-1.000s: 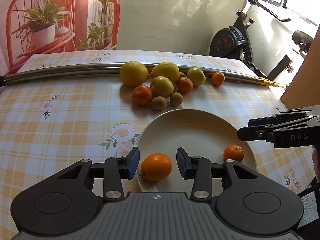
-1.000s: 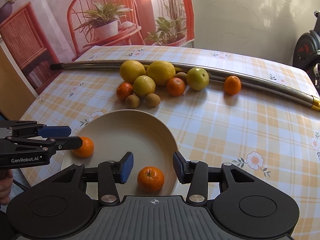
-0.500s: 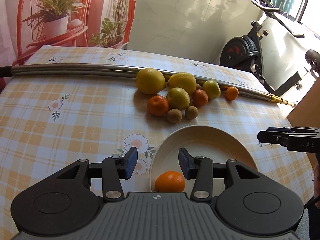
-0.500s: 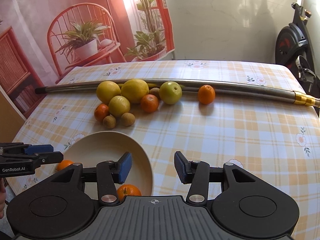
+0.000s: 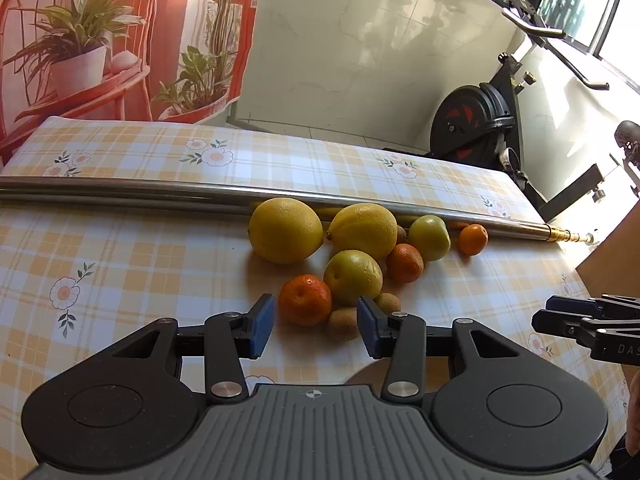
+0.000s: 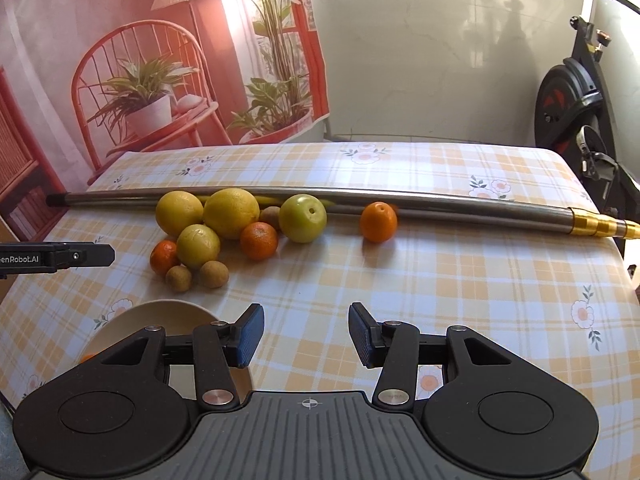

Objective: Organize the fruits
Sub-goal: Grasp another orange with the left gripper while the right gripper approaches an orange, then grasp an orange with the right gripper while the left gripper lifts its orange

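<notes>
Mandarin [image 5: 305, 299] dead ahead of left gripper [image 5: 316, 330], nearer than right gripper [image 6: 306, 334]; both wide open, empty.

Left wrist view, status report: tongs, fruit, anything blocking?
Both tongs open, empty: left, right. Nearest tangerine just ahead of left tongs, on table. Kiwis and green fruit crowd its right side.
</notes>
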`<action>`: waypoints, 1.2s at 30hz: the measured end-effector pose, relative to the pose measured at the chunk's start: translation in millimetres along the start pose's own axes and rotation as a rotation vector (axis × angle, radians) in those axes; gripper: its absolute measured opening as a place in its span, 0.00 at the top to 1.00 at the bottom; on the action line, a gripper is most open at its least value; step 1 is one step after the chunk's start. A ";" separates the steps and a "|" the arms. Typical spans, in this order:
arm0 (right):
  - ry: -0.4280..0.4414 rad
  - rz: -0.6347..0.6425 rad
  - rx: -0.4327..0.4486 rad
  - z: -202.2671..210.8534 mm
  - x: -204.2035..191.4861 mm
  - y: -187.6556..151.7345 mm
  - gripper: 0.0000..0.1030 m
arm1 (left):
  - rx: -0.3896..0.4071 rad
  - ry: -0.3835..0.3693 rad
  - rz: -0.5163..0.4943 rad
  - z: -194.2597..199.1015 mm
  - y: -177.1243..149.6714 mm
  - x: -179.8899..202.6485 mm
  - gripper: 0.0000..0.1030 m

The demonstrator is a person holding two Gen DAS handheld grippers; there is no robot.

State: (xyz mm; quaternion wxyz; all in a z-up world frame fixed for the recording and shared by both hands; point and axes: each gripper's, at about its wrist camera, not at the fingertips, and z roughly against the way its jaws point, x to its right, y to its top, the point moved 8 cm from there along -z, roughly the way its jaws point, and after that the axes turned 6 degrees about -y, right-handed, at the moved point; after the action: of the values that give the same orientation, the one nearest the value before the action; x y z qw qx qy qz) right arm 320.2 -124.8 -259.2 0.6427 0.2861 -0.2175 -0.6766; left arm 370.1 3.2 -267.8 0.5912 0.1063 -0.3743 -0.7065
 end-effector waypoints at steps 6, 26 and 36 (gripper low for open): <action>-0.004 -0.028 -0.006 -9.9 11.1 2.2 0.58 | -0.019 0.002 -0.020 -29.2 1.6 -10.4 0.54; -0.028 -0.045 -0.018 -29.2 25.9 2.4 0.57 | -0.006 -0.025 -0.041 -34.6 -2.4 -17.4 0.61; -0.078 0.015 0.108 -45.8 37.7 28.7 0.57 | 0.071 -0.039 0.019 3.6 -0.8 -12.5 0.61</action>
State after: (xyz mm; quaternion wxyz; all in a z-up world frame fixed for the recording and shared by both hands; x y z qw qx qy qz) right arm 371.8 -161.3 -278.1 0.6224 0.2922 -0.2807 -0.6696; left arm 370.9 16.1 -269.4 0.5863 0.1100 -0.4115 -0.6890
